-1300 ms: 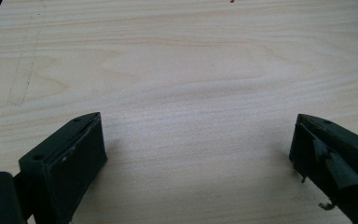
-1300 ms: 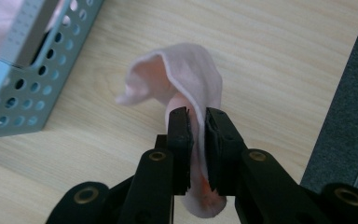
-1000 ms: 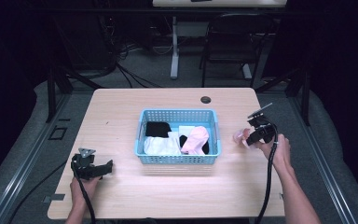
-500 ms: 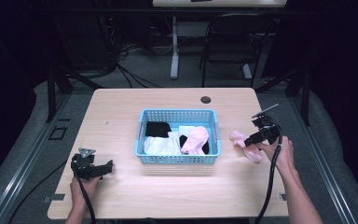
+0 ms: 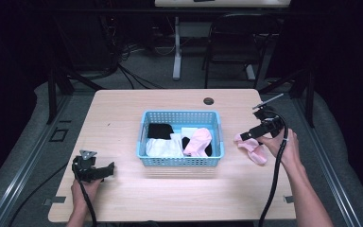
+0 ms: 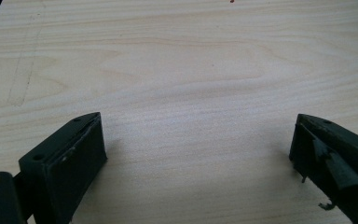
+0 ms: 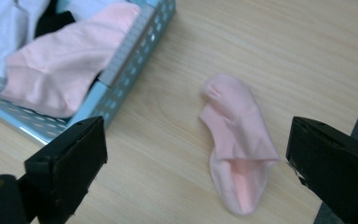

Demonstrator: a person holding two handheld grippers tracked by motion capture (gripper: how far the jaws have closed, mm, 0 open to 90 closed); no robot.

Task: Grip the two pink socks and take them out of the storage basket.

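Observation:
A pink sock (image 5: 251, 147) (image 7: 237, 145) lies flat on the wooden table (image 5: 123, 109), just right of a blue plastic basket (image 5: 144, 156) (image 7: 126, 51). My right gripper (image 5: 249, 135) (image 7: 196, 172) hovers over the sock with its jaws wide apart and nothing between them. Inside the basket lie another pink sock (image 5: 197, 142) (image 7: 65, 65), white socks (image 5: 163, 147) and black ones (image 5: 159, 130). At the near left of the table my left gripper (image 5: 105, 170) (image 6: 196, 163) rests open above bare wood.
A round cable hole (image 5: 208, 100) sits near the table's far edge. A dark chair (image 5: 236, 47) and table legs stand on the floor beyond. Cables trail from both grippers toward the near edge.
The right gripper carried the pink sock from beside the basket down to the table and let it go; its jaws now stand open above it. The left gripper has stayed still.

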